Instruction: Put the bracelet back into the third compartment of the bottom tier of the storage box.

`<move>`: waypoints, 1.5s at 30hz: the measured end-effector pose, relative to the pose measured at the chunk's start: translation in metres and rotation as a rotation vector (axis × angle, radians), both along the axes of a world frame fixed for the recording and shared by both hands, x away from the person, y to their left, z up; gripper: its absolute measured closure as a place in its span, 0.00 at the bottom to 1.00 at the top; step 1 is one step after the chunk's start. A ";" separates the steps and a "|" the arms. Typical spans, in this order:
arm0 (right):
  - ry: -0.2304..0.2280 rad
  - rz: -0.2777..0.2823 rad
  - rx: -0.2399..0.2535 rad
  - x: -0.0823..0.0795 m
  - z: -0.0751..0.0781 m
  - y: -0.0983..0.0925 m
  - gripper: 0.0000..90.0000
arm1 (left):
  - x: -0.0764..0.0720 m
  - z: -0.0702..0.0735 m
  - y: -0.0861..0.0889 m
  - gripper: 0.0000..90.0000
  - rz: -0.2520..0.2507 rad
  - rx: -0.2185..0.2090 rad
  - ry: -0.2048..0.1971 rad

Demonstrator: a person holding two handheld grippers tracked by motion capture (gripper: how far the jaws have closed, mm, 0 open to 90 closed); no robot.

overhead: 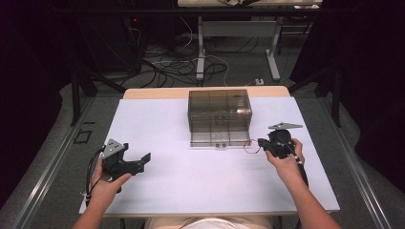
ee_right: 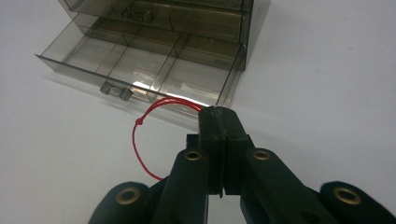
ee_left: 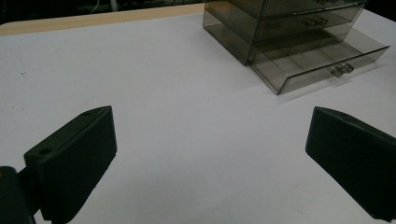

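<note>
The red cord (ee_right: 140,140), pinched in the shut right fingers (ee_right: 218,114) beside the open drawer (ee_right: 135,70), should rise above its front wall before release, while the left fingers (ee_left: 210,158) idle wide open, empty, over the tabletop (overhead: 191,181).
</note>
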State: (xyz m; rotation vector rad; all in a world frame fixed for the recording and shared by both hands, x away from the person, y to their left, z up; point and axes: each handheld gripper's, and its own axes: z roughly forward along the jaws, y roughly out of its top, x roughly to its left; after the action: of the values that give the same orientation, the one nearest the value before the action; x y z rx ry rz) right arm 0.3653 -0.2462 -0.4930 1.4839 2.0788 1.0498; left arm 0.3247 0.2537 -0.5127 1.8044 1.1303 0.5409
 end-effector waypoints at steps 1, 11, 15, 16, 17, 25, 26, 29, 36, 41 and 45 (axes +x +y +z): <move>-0.011 0.000 -0.001 0.000 0.001 0.000 1.00 | 0.000 0.000 0.000 0.02 0.001 -0.003 0.002; -0.080 -0.009 0.024 -0.003 0.005 0.000 1.00 | 0.000 0.000 0.000 0.02 0.001 -0.003 0.001; -0.106 -0.007 0.024 -0.003 0.005 0.000 1.00 | 0.000 0.000 0.000 0.02 0.001 -0.004 0.001; -0.110 -0.010 0.022 -0.003 0.006 0.000 1.00 | 0.000 0.000 0.000 0.02 0.001 -0.004 0.001; -0.107 -0.010 0.025 -0.003 0.006 0.000 1.00 | 0.000 0.000 0.000 0.02 -0.001 0.000 -0.001; -0.126 -0.005 0.025 -0.001 0.008 0.004 1.00 | 0.000 -0.001 0.000 0.02 0.001 0.000 -0.001; -0.128 -0.003 0.015 0.000 0.009 0.004 1.00 | 0.000 -0.001 0.000 0.02 0.001 0.000 -0.001; -0.137 0.005 0.009 0.002 0.012 0.007 1.00 | 0.000 -0.001 0.000 0.02 0.002 -0.001 0.001; -0.147 0.008 0.013 0.008 0.017 0.012 1.00 | 0.000 -0.001 0.000 0.02 0.006 -0.008 0.003; -0.145 0.009 0.008 0.014 0.019 0.016 1.00 | 0.000 -0.001 0.000 0.02 0.007 -0.010 0.005; -0.144 0.009 0.002 0.021 0.020 0.019 1.00 | 0.000 -0.001 0.000 0.02 0.006 -0.009 0.003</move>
State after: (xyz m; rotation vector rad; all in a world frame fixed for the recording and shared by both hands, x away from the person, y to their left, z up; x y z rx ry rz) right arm 0.3863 -0.2267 -0.4729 1.3588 1.9865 1.1271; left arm 0.3251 0.2533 -0.5138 1.7953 1.1392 0.5359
